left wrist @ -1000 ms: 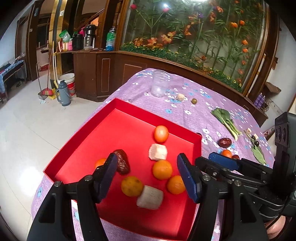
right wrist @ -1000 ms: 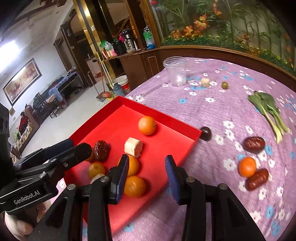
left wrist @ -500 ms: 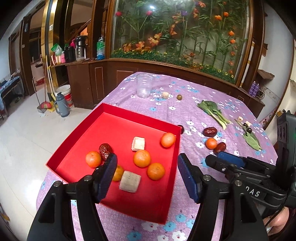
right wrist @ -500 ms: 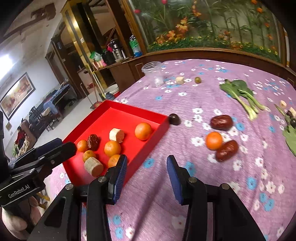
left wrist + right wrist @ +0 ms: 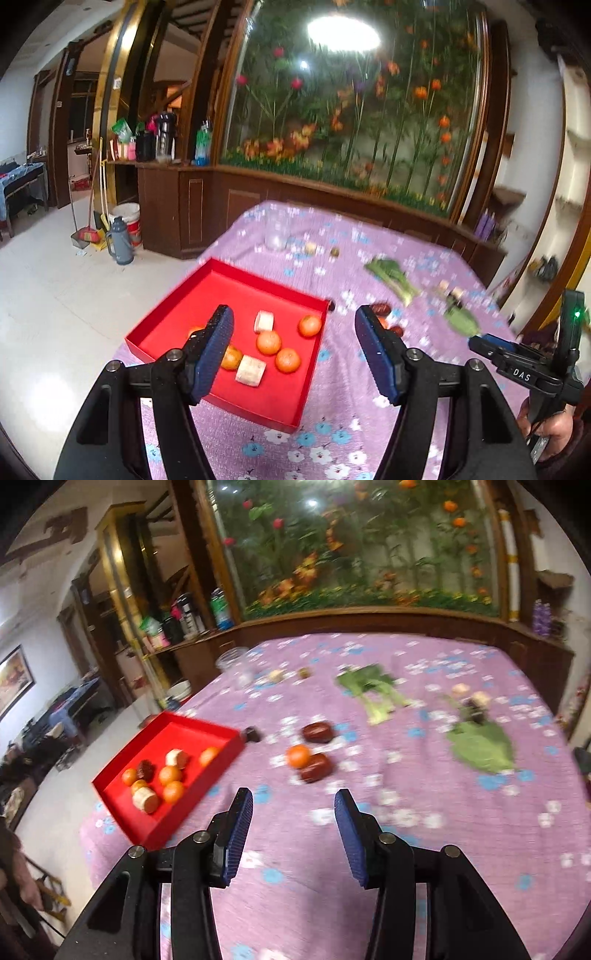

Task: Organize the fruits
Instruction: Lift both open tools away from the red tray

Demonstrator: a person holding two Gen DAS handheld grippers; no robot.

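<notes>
A red tray (image 5: 177, 295) (image 5: 122, 805) lies on the purple flowered cloth and holds several oranges (image 5: 268, 342) (image 5: 170, 775), two pale banana pieces (image 5: 251, 371) and a dark date (image 5: 145, 769). On the cloth to its right lie an orange (image 5: 298, 756) and two dates (image 5: 318, 732) (image 5: 315, 768). My left gripper (image 5: 293, 350) is open and empty, raised above the tray's near edge. My right gripper (image 5: 293, 836) is open and empty, raised above the cloth, short of the loose orange. It also shows in the left wrist view (image 5: 517, 365).
Green leafy vegetables (image 5: 373, 690) (image 5: 480, 744), small bits (image 5: 472, 699) and a clear plastic cup (image 5: 236, 664) lie farther back on the table. A small dark fruit (image 5: 252, 734) sits by the tray's far right corner. The table's left edge drops to the floor.
Both grippers have pulled back and up from the tray, so the tray and fruits look smaller and farther. Both stay open and empty. The fruits have not moved.
</notes>
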